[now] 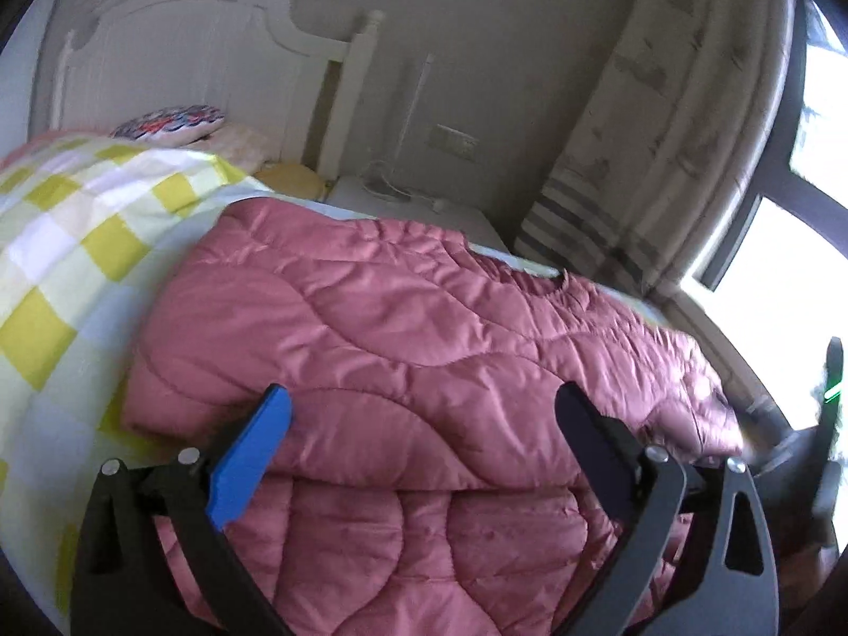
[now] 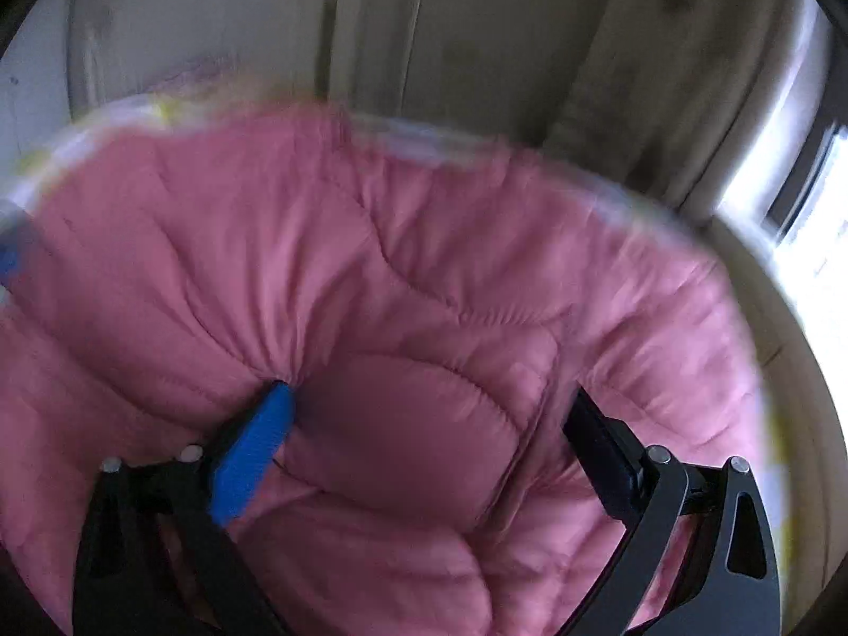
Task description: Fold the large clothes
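Nearest in the left wrist view, the left gripper (image 1: 424, 424) stands with its jaws spread wide over the folded edge of a pink quilted puffer jacket (image 1: 403, 328), holding nothing; the padding lies between and under the fingers, not pinched. In the right wrist view, the right gripper (image 2: 429, 424) is also spread wide, its blue finger pad (image 2: 254, 456) dug into a crease of the same jacket (image 2: 371, 265), the black one at the seam of a doubled-over panel. The pads straddle the cloth without clamping it, so I judge it released too, though blur makes this less sure. The jacket lies on the bed over a yellow-and-white checked quilt (image 1: 69, 244), its near part doubled over itself, probably so the bulk stays flat while the next fold is set. Its long axis runs left to right across the bed, the neckline (image 1: 551, 278) facing the far side. Beyond stand a patterned pillow (image 1: 169, 122), the white headboard (image 1: 185, 53), and to the far right a curtain (image 1: 662, 132) by the window.
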`<state>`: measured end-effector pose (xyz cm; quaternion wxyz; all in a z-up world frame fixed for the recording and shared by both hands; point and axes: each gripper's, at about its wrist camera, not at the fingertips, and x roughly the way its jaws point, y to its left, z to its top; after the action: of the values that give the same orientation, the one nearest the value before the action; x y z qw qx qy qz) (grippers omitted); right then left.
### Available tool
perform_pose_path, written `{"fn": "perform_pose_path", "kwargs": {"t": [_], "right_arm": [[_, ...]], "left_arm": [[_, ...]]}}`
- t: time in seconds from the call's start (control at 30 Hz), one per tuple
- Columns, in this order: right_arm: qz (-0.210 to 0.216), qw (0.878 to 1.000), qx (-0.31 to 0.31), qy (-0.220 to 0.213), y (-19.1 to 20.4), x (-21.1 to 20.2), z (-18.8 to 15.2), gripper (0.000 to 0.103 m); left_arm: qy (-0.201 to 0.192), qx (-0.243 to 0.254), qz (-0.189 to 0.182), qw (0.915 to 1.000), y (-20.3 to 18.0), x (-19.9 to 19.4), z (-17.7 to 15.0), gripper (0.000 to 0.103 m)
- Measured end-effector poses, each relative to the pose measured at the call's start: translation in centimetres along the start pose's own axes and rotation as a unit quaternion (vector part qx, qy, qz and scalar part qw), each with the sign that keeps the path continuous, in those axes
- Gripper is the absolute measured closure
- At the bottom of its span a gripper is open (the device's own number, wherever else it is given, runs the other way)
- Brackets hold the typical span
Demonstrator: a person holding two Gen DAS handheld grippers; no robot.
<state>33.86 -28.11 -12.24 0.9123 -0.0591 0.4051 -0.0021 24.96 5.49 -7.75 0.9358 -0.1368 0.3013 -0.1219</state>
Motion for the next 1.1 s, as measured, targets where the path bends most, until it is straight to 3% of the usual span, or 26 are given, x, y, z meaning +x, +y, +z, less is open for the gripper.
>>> {"fn": "perform_pose_path", "kwargs": {"t": [0.07,0.2,0.3,0.37,0.43,0.47,0.53,0.57,0.67,0.77,0.83,0.9,1.0,1.1], "right_arm": [[0.011,0.999,0.037,0.003,-1.6,0.1,0.2,0.005],[0.021,0.999,0.041,0.007,-2.0,0.1,0.3,0.005],[0.02,0.999,0.04,0.006,-1.9,0.1,0.3,0.005],[0.024,0.999,0.043,0.006,-2.3,0.0,0.0,0.005],[0.028,0.999,0.041,0.006,-2.3,0.4,-0.1,0.005],[0.027,0.999,0.041,0.006,-2.2,0.4,-0.1,0.005],[0.027,0.999,0.042,0.006,-2.3,0.5,-0.2,0.005],[0.028,0.999,0.042,0.006,-2.3,0.5,-0.2,0.005],[0.028,0.999,0.042,0.006,-2.4,0.5,-0.1,0.005],[0.03,0.999,0.044,0.006,-2.4,0.5,-0.1,0.005],[0.034,0.998,0.044,0.005,-2.4,0.4,-0.2,0.004],[0.036,0.998,0.046,0.005,-2.4,0.4,-0.1,0.004],[0.038,0.998,0.047,0.007,-2.5,0.5,-0.1,0.004],[0.037,0.998,0.046,0.006,-2.5,0.5,-0.1,0.004]], "left_arm": [[-0.006,-0.019,0.002,0.9998,0.5,0.3,0.1,0.004],[0.0,-0.058,0.0,0.9983,1.0,0.2,1.7,0.003],[0.03,-0.045,0.015,0.9984,0.5,2.1,4.2,0.003],[0.066,-0.016,0.028,0.9973,0.1,4.5,5.5,0.002],[0.152,0.019,0.088,0.9844,0.5,8.9,5.0,0.002],[0.172,0.036,0.104,0.979,0.4,10.1,4.5,0.002],[0.157,0.102,0.14,0.9724,-1.2,10.3,3.8,0.002],[0.157,0.107,0.139,0.9718,-1.6,10.1,3.9,0.002],[0.126,0.088,0.096,0.9835,-1.9,9.0,5.9,0.002],[0.104,0.111,0.139,0.9785,-2.0,10.2,8.0,0.002],[0.148,0.111,0.165,0.9687,-0.5,13.1,8.5,0.002],[0.209,0.077,0.151,0.963,1.6,15.4,8.4,0.002],[0.217,0.073,0.144,0.9627,1.3,15.2,10.0,0.002],[0.169,0.056,0.14,0.974,1.9,13.7,12.1,0.002]]}}
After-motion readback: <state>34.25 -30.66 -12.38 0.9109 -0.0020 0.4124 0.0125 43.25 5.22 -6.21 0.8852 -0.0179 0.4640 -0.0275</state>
